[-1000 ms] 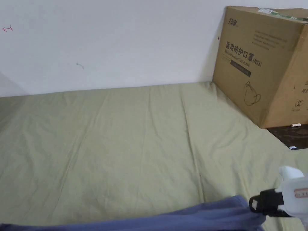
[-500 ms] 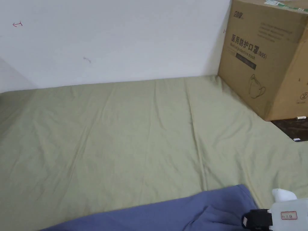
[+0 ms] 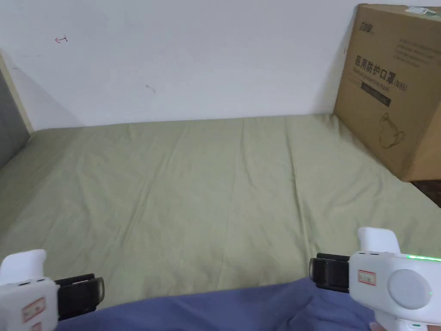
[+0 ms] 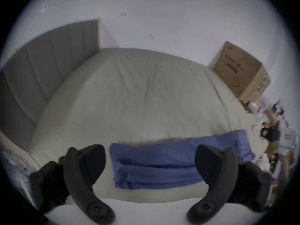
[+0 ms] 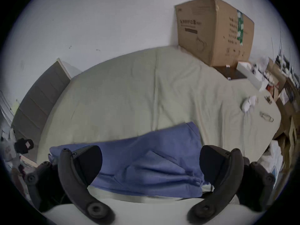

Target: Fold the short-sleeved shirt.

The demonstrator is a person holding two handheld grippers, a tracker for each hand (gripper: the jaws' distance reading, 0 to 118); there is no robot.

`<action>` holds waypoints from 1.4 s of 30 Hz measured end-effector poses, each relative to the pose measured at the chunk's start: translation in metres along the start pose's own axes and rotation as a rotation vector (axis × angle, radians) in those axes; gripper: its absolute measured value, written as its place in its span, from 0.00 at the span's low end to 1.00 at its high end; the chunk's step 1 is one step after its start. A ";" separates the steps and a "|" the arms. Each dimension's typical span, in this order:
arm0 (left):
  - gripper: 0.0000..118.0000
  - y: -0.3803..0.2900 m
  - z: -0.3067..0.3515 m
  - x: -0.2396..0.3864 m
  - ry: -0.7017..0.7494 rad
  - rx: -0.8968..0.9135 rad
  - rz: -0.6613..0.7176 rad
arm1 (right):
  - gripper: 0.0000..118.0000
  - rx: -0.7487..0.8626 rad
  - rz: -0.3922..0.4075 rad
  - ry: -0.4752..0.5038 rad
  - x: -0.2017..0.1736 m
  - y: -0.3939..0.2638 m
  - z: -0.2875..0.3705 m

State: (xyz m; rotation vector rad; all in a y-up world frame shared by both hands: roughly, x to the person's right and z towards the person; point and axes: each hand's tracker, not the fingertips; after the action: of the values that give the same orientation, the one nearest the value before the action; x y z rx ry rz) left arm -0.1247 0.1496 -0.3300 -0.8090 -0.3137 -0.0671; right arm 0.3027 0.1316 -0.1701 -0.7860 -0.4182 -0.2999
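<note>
A blue short-sleeved shirt point(image 4: 170, 162) lies folded into a long band at the near edge of a bed covered with a pale green sheet point(image 3: 206, 194).

The left gripper point(image 4: 150, 162) is spread wide. In its own view the two dark jaws stand well apart, with the left end of the shirt showing between them, and neither jaw presses the cloth. In the head view this gripper point(image 3: 92, 293) sits at the lower left, just beside the shirt's point(image 3: 224, 308) left end.

The right gripper point(image 5: 151, 162) is likewise spread wide. The shirt point(image 5: 146, 160) shows between its jaws, and nothing is pinched. In the head view it point(image 3: 323, 272) sits at the lower right, at the shirt's right end; whether it touches the cloth cannot be told.

A large cardboard box point(image 3: 392, 90) stands at the far right of the bed against a white wall point(image 3: 194, 56). The box carries dark printed writing and a line drawing of a face mask. Each gripper's white body bears a small red-bordered label, too small to make out. A grey padded headboard point(image 4: 48, 63) rises at the left end of the bed.
</note>
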 end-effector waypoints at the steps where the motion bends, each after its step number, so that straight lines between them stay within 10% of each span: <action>1: 0.82 0.000 -0.001 0.009 -0.004 0.010 -0.007 | 0.98 0.010 0.032 -0.005 -0.008 0.000 -0.002; 3: 0.39 -0.005 -0.011 0.015 -0.038 0.027 0.000 | 0.82 0.019 0.063 -0.017 -0.023 -0.001 -0.005; 5: 0.05 -0.008 -0.018 0.027 -0.031 0.018 0.003 | 0.16 0.029 0.057 -0.015 -0.035 -0.001 -0.008; 6: 0.05 -0.012 -0.020 0.031 -0.028 0.017 0.003 | 0.01 0.027 0.051 -0.015 -0.039 0.000 -0.013; 16: 0.00 -0.010 -0.020 0.011 -0.002 0.084 0.019 | 0.01 -0.010 0.130 -0.105 -0.084 -0.003 -0.037; 25: 0.01 -0.031 -0.076 -0.143 -0.674 -0.244 0.419 | 0.01 -0.037 0.161 -0.084 -0.119 0.000 -0.054; 28: 0.16 -0.047 -0.094 -0.174 -0.723 -0.310 0.475 | 0.01 -0.066 0.149 -0.041 -0.125 0.000 -0.059; 32: 1.00 -0.062 -0.120 -0.193 -0.715 -0.314 0.532 | 0.01 -0.100 0.153 -0.026 -0.128 -0.001 -0.065; 42: 1.00 -0.083 -0.185 -0.177 -1.021 -0.401 0.640 | 0.01 -0.178 0.144 -0.029 -0.118 0.003 -0.081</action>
State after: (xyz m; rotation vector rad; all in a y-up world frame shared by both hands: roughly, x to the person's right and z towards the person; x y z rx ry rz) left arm -0.2613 -0.0513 -0.4449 -1.2692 -1.0029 0.9375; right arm 0.2204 0.0869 -0.2784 -0.9904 -0.3635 -0.1927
